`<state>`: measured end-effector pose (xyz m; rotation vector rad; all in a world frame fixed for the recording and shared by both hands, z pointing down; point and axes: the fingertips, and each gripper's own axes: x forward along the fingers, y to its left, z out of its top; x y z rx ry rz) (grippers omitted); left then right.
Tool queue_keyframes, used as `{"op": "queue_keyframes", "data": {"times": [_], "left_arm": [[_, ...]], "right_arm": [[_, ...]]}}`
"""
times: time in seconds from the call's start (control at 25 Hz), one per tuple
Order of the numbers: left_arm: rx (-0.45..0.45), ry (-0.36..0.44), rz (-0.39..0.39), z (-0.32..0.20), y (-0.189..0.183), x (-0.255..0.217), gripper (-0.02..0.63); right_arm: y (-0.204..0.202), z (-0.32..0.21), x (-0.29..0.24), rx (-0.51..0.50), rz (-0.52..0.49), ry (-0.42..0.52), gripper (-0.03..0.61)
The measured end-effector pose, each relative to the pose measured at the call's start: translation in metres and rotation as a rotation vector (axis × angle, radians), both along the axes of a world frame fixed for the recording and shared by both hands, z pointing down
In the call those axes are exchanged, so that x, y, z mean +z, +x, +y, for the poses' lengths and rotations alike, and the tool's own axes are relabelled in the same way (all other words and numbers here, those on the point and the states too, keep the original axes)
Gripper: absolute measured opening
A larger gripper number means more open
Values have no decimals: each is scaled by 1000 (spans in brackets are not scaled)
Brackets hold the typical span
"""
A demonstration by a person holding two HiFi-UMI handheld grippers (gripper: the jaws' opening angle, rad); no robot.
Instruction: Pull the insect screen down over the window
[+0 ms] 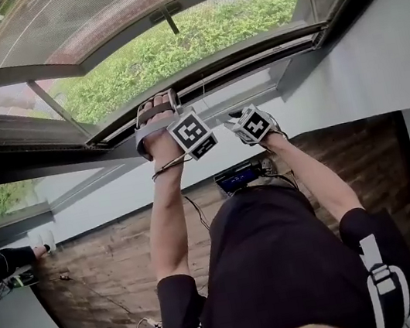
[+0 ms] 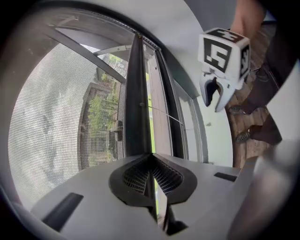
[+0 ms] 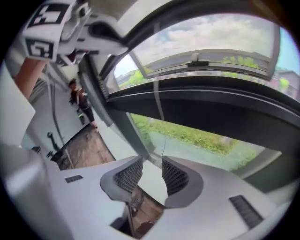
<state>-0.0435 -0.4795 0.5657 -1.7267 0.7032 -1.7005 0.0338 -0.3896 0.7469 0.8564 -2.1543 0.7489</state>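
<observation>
Left gripper closed, right gripper agape

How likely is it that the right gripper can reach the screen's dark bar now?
Probably yes. The right gripper is open and empty, close to the screen's dark bar; nothing shows between them, and the left gripper pinches the bar further along.

You had no words, numbers or brand names that could be read. The only printed marks were the square black-and-white markers on your left hand-held gripper and right hand-held gripper. The small lit screen on the floor was too small to read.
</observation>
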Motion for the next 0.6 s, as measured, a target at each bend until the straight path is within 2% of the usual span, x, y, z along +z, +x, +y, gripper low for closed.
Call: {"op": "queue_keyframes", "data": {"times": [0.08,0.12,0.16,0.28,0.32,0.36,0.44,0.52,0.6], "left_arm": [[0,1,6,0,1,0,20],[0,1,8,1,1,0,20],[1,1,8,1,1,0,20],[1,6,9,0,-2,0,20],[1,8,9,0,-2,0,20],[0,8,8,-1,-2,0,20],[-1,6,8,0,-2,0,20],[-3,7,9,0,-2,1,20],[-5,10,15,0,-1,1,20]], "right_arm": [[42,-17,-11,139,39,44,129],[60,-25,-29,148,110,121,129],[71,-32,-57,117,211,244,129],[81,-59,-164,-51,568,714,129],[80,-66,-189,-111,679,834,129],[78,-71,-206,-170,773,912,129],[73,-77,-217,-282,892,960,129],[69,-83,-208,-375,947,940,129],[68,-88,-203,-426,978,927,119]]}}
